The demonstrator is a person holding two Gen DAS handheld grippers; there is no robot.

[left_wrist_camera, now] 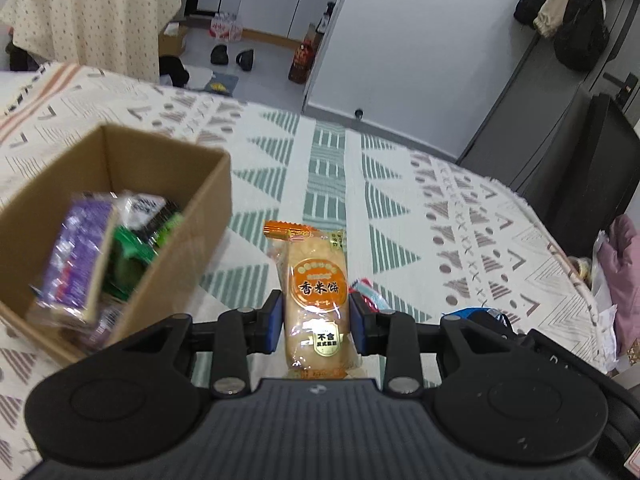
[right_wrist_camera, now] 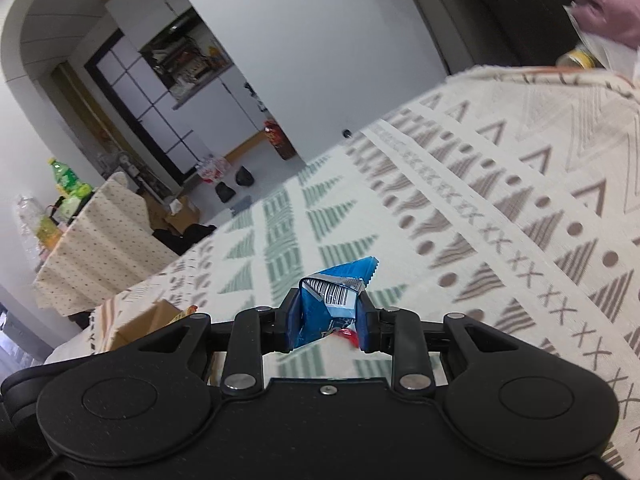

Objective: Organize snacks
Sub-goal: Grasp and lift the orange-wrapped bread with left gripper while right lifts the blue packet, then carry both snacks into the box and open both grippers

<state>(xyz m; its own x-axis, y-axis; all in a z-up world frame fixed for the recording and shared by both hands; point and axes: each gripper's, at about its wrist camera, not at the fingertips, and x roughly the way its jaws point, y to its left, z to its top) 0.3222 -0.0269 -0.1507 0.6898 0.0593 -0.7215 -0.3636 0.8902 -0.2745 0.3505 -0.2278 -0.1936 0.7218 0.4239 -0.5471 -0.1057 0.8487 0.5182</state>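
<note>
Your left gripper (left_wrist_camera: 317,322) has its jaws clamped on a rice cracker packet (left_wrist_camera: 316,304), blue pads pressed against both long sides, the orange-sealed end pointing away from you and the packet held above the patterned cloth (left_wrist_camera: 400,208) that covers the tabletop. Just to the left of it sits the cardboard box (left_wrist_camera: 192,240), open at the top, with a purple packet (left_wrist_camera: 76,256) leaning against its near wall and green wrappers (left_wrist_camera: 132,252) beside it inside; that part is blurred, so the labels can't be read. Peeking out right beside your left gripper's right pad is a bit of red and pale blue wrapper (left_wrist_camera: 366,290), lying on the cloth. Over on your other side, your right gripper (right_wrist_camera: 329,314) is squeezing a blue snack packet (right_wrist_camera: 332,304), crumpled between the pads with its barcode panel facing up and its serrated end sticking out forward. It hangs over the green-triangle band of the cloth (right_wrist_camera: 500,184), clear of the surface as far as can be told. In that right wrist view the box (right_wrist_camera: 144,322) shows only as a corner at the left, near the tabletop's left edge, well apart from the blue packet.
</note>
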